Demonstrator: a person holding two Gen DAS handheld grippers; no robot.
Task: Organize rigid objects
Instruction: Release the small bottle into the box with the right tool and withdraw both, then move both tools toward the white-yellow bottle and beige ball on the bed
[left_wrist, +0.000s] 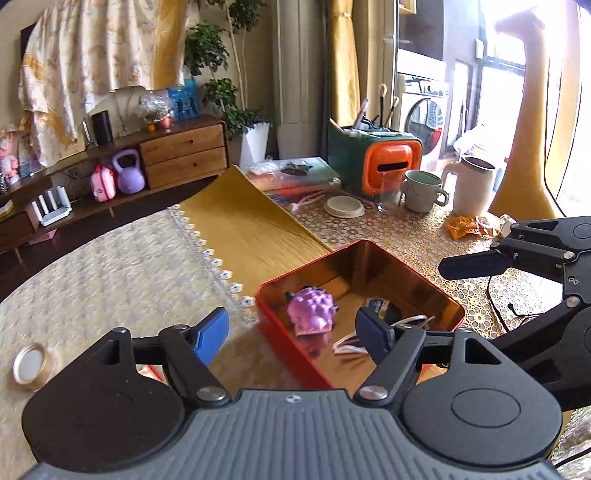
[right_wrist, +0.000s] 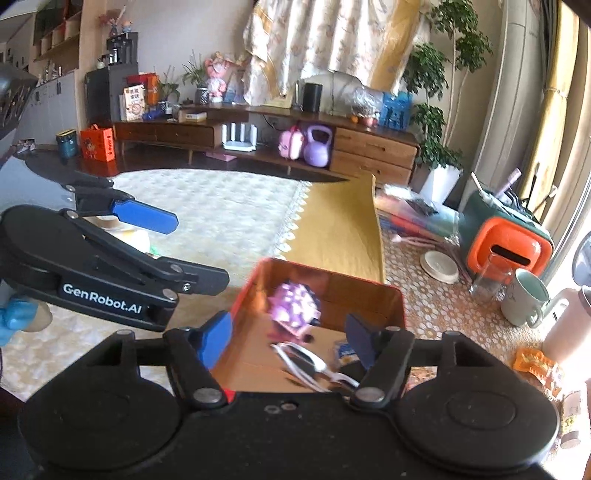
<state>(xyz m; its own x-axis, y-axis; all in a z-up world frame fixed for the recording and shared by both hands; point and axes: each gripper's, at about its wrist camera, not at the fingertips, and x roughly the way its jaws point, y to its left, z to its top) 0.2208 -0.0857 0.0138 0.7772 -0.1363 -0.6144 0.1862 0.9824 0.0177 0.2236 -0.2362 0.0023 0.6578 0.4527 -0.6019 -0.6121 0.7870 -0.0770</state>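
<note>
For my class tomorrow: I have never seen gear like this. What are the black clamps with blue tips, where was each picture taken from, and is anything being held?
They are two hand-held grasping devices; a person carries one in each hand, each with a wide-angle camera looking along its two fingers. One picture comes from the left tool, the other from the right tool; each also glimpses the other at its edge. Both are open and hold nothing. Below them, on a cloth-covered table, sits a red tin containing a purple spiky toy, a white cable and a small packet. Further back stand a mug, a glass and an orange-and-green box.
</note>
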